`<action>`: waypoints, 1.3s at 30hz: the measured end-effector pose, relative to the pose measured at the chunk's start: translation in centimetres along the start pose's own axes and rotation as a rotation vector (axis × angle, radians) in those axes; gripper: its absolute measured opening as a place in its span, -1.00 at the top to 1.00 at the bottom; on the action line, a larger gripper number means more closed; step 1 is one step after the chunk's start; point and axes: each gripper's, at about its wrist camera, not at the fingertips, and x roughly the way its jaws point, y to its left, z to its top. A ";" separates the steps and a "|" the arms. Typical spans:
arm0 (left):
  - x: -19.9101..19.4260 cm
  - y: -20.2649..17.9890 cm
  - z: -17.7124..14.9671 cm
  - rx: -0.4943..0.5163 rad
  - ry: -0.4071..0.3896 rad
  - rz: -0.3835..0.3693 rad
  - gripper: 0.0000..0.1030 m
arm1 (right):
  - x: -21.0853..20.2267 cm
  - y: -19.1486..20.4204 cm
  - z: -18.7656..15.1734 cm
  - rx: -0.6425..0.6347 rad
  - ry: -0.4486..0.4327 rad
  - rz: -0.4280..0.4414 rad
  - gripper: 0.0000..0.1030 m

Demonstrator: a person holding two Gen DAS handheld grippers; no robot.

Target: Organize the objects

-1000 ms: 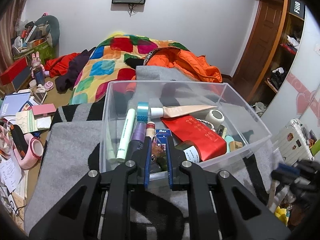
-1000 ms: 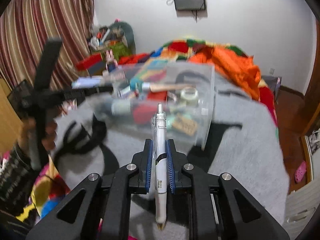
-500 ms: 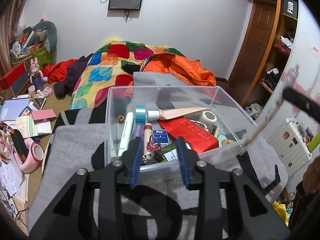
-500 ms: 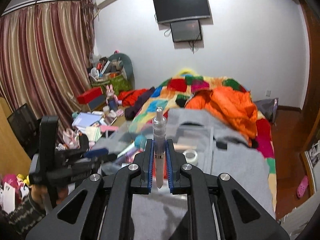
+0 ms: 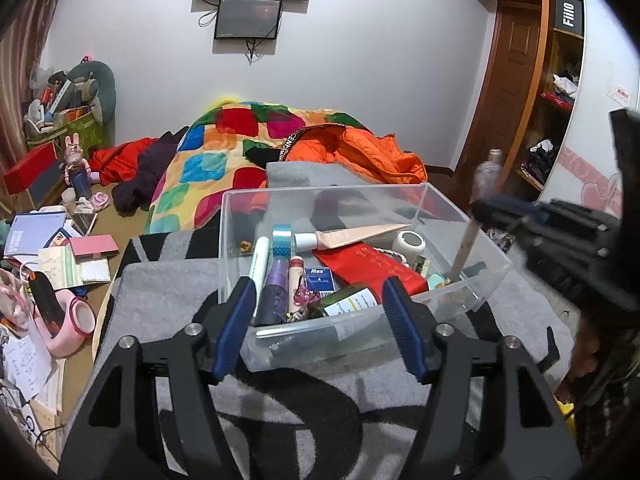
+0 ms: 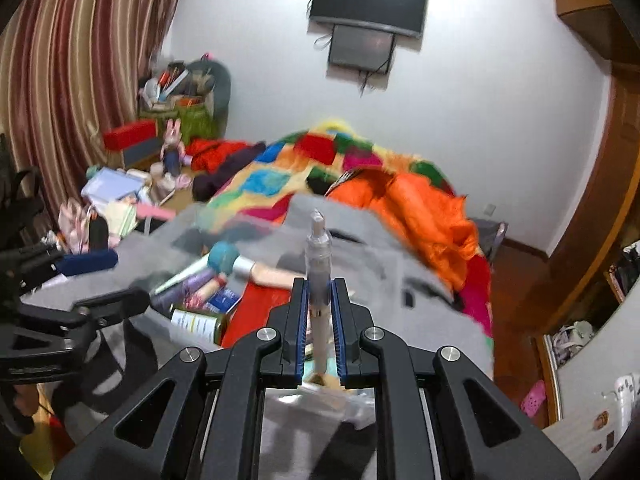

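Note:
A clear plastic box (image 5: 460,208) sits on a grey blanket (image 5: 168,288) and holds pens, tubes, tape rolls, a red pouch (image 5: 372,264) and a small jar. My left gripper (image 5: 320,304) is open and empty just before the box's near wall. My right gripper (image 6: 319,292) is shut on a clear-barrelled pen (image 6: 318,264). In the left wrist view the right gripper (image 5: 480,208) holds that pen (image 5: 466,240) upright over the box's right end, its lower tip inside the box.
The box stands on a bed with a patchwork quilt (image 5: 224,152) and an orange jacket (image 5: 360,152) behind it. Books, papers and a pink holder (image 5: 76,320) litter the floor at left. A wooden wardrobe (image 5: 516,92) stands at right.
My left gripper has opened and drawn back from the box. My right gripper has carried the pen over to the box's right end and lowered its tip inside.

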 end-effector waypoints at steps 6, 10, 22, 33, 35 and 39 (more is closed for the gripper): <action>-0.2 0.9 -0.6 -0.042 0.014 -0.004 -0.39 | 0.8 1.6 -0.4 0.010 0.036 0.119 0.51; -0.6 1.0 -0.8 -0.041 0.001 0.020 -0.39 | 0.6 1.5 -1.1 0.036 0.039 0.163 0.46; -1.5 -0.2 -1.1 -0.034 0.001 -0.017 -0.39 | -1.2 -0.2 -2.8 0.112 0.046 0.229 0.34; -3.4 -1.7 -1.7 -0.003 -0.025 -0.022 -0.81 | -3.1 -0.9 -4.8 0.171 0.003 0.195 -0.36; -3.4 -1.9 -1.9 0.001 -0.023 -0.016 -0.86 | -3.2 -1.2 -5.2 0.184 0.010 0.194 -0.44; -3.4 -2.1 -2.5 -0.002 -0.007 -0.019 -0.87 | -3.6 -1.5 -6.1 0.203 0.015 0.177 -0.57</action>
